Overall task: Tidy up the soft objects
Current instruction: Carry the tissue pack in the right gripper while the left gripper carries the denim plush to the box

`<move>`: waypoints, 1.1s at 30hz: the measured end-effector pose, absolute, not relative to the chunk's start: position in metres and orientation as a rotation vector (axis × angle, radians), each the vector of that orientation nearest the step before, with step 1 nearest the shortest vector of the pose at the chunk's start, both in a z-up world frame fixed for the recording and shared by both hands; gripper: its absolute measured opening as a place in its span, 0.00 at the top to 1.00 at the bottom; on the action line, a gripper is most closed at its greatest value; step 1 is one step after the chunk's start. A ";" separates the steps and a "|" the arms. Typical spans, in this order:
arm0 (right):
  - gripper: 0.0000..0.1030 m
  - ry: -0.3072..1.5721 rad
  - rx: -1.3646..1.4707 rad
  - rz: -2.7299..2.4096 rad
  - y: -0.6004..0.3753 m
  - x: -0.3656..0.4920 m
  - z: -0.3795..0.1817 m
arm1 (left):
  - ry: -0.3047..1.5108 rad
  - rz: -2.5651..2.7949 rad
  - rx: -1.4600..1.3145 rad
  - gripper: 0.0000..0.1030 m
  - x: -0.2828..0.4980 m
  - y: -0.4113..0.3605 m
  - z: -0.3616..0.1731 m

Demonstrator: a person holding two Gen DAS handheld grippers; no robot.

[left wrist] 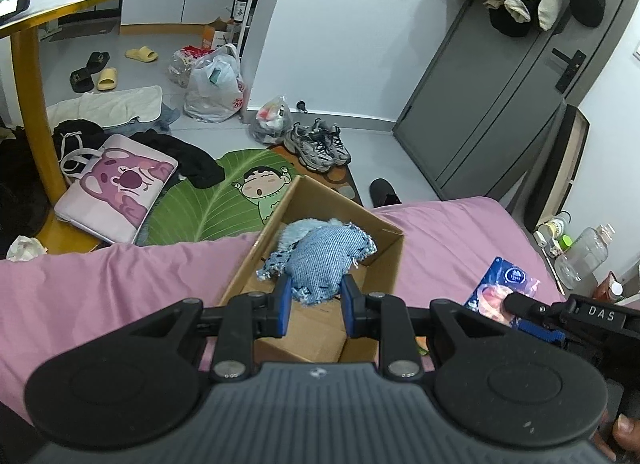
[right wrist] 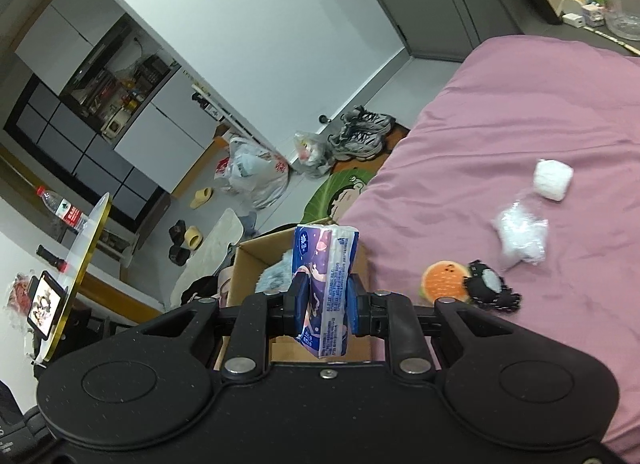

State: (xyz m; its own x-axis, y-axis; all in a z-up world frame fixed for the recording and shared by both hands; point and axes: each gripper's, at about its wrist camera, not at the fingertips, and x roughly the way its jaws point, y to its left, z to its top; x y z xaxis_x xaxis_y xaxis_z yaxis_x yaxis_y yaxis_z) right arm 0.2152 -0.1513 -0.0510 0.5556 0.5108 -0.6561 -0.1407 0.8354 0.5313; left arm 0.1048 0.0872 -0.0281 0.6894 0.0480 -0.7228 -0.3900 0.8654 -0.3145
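A frayed blue denim cloth (left wrist: 320, 264) is pinched between the left gripper (left wrist: 313, 300) fingers, above the open cardboard box (left wrist: 384, 224) on the pink bedsheet (left wrist: 100, 284). The right gripper (right wrist: 327, 300) clamps a blue tissue pack (right wrist: 326, 280); beyond-right of its fingers lie a burger plush (right wrist: 442, 282), a black plush (right wrist: 492, 290), and white wads (right wrist: 520, 236).

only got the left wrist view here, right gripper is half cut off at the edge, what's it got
Observer: The right gripper is shut on a blue tissue pack, held upright between its fingers.
Operator: anything still loose on the bed past it
Observer: Yes, a burger-shaped plush touching a black plush.
Operator: that all
Observer: No, a crumpled clear plastic wrapper and a white roll lie farther along the pink bedsheet.
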 end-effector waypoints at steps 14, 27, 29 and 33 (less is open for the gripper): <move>0.80 0.967 0.433 0.418 -0.111 0.235 -0.064 | 0.849 0.270 -0.503 0.77 0.129 0.105 -0.056; 0.80 1.029 0.366 0.436 -0.072 0.266 -0.083 | 0.950 0.295 -0.529 0.75 0.157 0.115 -0.094; 0.80 1.032 0.354 0.440 -0.068 0.269 -0.084 | 0.962 0.300 -0.523 0.75 0.162 0.117 -0.099; 0.80 1.042 0.334 0.439 -0.063 0.273 -0.087 | 0.971 0.302 -0.525 0.75 0.171 0.120 -0.103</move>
State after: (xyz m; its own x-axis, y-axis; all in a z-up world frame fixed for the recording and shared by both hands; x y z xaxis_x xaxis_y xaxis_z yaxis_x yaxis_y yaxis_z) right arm 0.2730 -0.0631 -0.0875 0.4318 0.4986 -0.7516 -0.1893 0.8648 0.4650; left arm 0.1712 0.1204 -0.1027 0.5370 0.0118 -0.8435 -0.4683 0.8358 -0.2864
